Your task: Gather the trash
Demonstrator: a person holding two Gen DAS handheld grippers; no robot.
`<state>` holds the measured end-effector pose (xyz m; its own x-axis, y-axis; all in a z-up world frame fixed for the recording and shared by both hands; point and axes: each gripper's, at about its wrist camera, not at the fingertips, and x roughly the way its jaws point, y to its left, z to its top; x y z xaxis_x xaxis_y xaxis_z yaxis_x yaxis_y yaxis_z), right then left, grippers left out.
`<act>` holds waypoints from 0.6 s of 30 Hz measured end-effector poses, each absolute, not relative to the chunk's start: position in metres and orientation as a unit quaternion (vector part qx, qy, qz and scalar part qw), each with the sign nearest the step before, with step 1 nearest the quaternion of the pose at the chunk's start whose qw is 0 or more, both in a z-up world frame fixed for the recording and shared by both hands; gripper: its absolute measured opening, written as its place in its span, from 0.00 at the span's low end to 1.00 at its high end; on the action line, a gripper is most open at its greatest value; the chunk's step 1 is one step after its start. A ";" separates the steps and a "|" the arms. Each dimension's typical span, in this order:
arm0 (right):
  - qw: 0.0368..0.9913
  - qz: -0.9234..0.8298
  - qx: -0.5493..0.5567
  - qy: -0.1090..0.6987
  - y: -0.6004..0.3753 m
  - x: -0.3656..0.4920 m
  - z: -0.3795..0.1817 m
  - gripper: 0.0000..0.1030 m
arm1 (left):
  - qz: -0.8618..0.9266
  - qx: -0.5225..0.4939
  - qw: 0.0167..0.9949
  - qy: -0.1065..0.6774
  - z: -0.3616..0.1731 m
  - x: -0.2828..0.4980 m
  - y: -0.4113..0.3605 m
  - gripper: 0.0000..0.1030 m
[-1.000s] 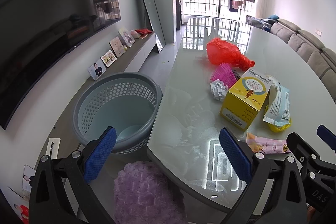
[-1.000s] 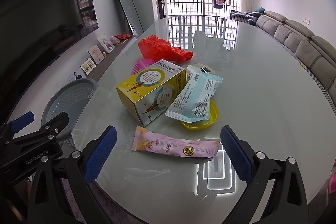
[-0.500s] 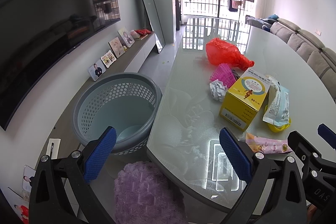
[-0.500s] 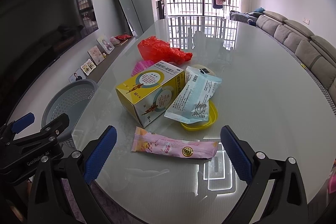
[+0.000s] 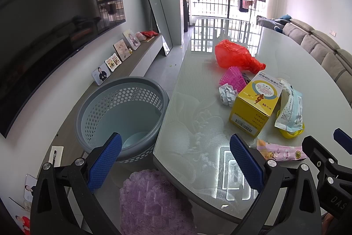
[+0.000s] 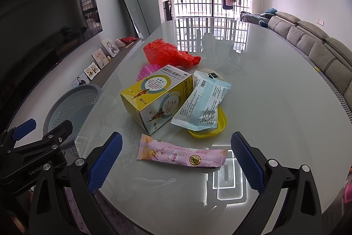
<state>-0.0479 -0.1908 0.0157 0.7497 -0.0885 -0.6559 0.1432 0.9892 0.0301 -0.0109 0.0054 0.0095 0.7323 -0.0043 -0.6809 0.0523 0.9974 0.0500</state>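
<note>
Hovering wide-jawed, right gripper (image 6: 176,158) straddles pink wrapper (image 6: 181,154) near table edge (image 6: 88,124); left gripper (image 5: 175,160) gapes too.

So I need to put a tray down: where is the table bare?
Bare glass lies right of the blue sachet toward the sofa, beyond the red bag toward the window, and along the near edge before the pink wrapper. It is crowded around the yellow box.
</note>
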 end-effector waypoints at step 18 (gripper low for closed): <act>0.934 -0.060 0.041 0.349 -0.193 -0.048 0.016 0.92 | -0.015 0.033 0.930 0.365 0.009 -0.011 0.005 0.94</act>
<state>-0.0478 -0.1931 0.0161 0.7493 -0.0833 -0.6570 0.1406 0.9895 0.0348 -0.0112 0.0051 0.0090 0.7327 -0.0035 -0.6806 0.0521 0.9973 0.0509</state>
